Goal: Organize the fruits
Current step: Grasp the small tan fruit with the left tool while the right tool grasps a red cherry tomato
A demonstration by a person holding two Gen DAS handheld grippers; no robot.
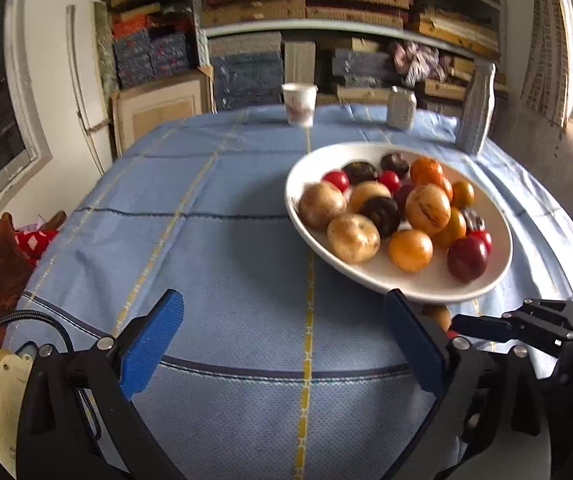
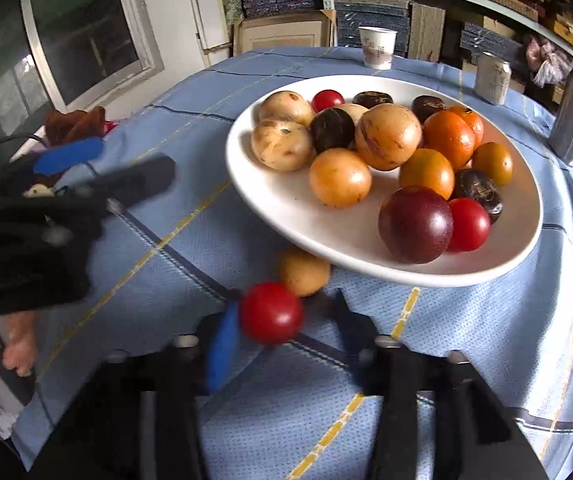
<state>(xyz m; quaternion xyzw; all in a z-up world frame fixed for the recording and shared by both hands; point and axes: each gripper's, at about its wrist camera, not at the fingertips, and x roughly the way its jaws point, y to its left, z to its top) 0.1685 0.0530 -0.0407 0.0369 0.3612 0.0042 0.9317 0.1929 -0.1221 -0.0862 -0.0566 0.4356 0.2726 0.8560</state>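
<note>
The right gripper [image 2: 282, 320] has its fingers closed on a small red fruit [image 2: 271, 313], held just off the near rim of the white plate [image 2: 286, 200], which lies beyond and to the right of it. A tan fruit [image 2: 303, 272] sits on the blue tablecloth [image 2: 190, 216], touching that rim (partly tucked beneath it). The left gripper [image 1: 286, 336] stands wide and empty over bare cloth, left of the plate; both grippers tilt downward, the right one nearer the loose fruit.
</note>
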